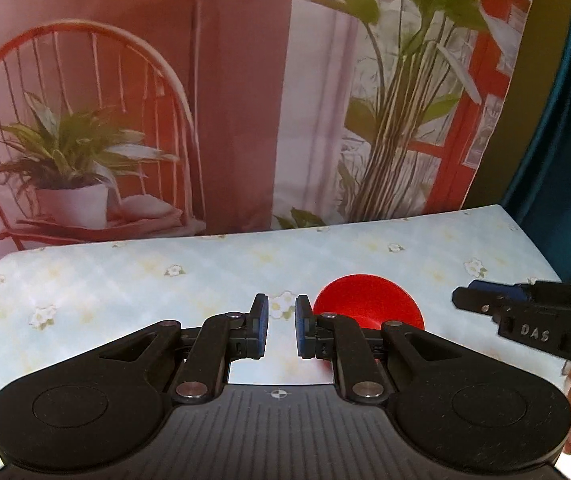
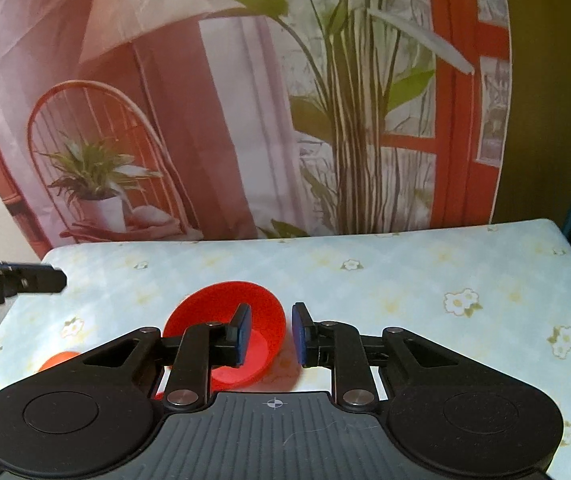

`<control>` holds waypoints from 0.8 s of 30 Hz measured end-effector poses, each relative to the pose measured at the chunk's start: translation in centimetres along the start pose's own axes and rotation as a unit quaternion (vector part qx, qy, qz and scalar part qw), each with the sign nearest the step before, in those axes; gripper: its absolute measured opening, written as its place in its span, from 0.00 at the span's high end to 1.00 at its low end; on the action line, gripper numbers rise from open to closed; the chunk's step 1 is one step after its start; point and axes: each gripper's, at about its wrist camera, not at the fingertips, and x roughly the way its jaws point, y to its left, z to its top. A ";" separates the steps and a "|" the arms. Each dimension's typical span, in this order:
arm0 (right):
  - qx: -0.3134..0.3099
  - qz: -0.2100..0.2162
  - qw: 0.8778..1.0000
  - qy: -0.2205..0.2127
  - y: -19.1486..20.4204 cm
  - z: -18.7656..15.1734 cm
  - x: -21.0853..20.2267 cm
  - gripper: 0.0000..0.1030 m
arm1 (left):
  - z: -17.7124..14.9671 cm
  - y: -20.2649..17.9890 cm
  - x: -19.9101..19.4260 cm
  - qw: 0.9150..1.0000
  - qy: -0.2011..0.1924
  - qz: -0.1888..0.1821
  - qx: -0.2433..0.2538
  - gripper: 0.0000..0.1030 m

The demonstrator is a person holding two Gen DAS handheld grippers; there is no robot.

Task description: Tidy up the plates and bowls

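Note:
A red bowl (image 2: 241, 320) stands on the table; in the right wrist view its right rim lies between the fingers of my right gripper (image 2: 271, 334), which is open around that rim. The left finger is inside the bowl. The same bowl (image 1: 369, 300) shows in the left wrist view, just right of my left gripper (image 1: 282, 330), which is open and empty above the cloth. A small orange piece (image 2: 59, 360) peeks out low on the left in the right wrist view, mostly hidden by the gripper body.
The table wears a pale blue flowered cloth (image 1: 125, 280). A printed backdrop with a chair and plants (image 1: 205, 100) hangs right behind its far edge. The right gripper's tip (image 1: 485, 300) shows at the right of the left wrist view.

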 end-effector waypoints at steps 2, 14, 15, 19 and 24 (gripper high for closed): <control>0.010 0.002 1.000 0.005 -0.3 -0.3 1.0 0.80 | -0.2 -0.2 1.4 1.000 0.010 -0.008 -0.004 0.85; 0.043 0.013 0.998 0.049 -1.1 -2.5 6.4 0.80 | -3.0 -0.9 9.1 0.995 0.075 -0.064 -0.017 0.69; 0.043 0.013 0.998 0.051 -1.1 -2.5 6.5 0.80 | -3.2 -0.9 9.5 0.994 0.079 -0.068 -0.020 0.69; 0.042 0.014 0.997 0.060 -1.0 -2.7 7.2 0.80 | -4.0 -0.9 10.7 0.993 0.089 -0.077 -0.030 0.69; 0.051 0.016 0.997 0.061 -1.0 -3.0 7.5 0.81 | -4.5 -0.6 11.4 0.992 0.095 -0.067 -0.039 0.69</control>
